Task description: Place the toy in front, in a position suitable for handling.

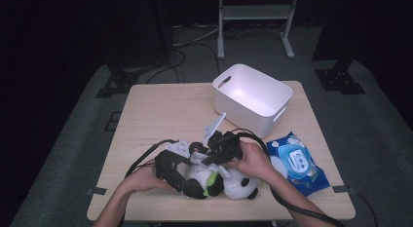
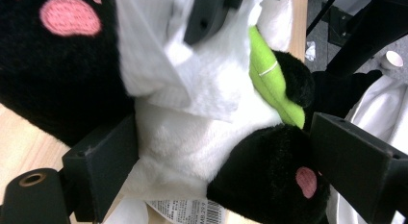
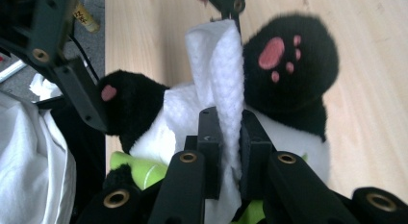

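A black-and-white panda plush (image 1: 241,187) lies on its back near the table's front edge, a green leaf (image 2: 272,84) on its chest. My left gripper (image 2: 226,156) has its jaws spread wide across the plush's white belly (image 2: 192,142) and one black foot, pressing on both sides. My right gripper (image 3: 230,137) is shut on a folded white wipe (image 3: 216,65), held against the panda's belly between its pink-padded feet (image 3: 284,65). In the high view both grippers, the left (image 1: 187,185) and the right (image 1: 216,166), meet over the plush.
An open white tub (image 1: 243,115) stands at the back right of the wooden table (image 1: 160,110). A blue pack of wet wipes (image 1: 297,163) lies to the right of the plush. Cables trail off the front edge.
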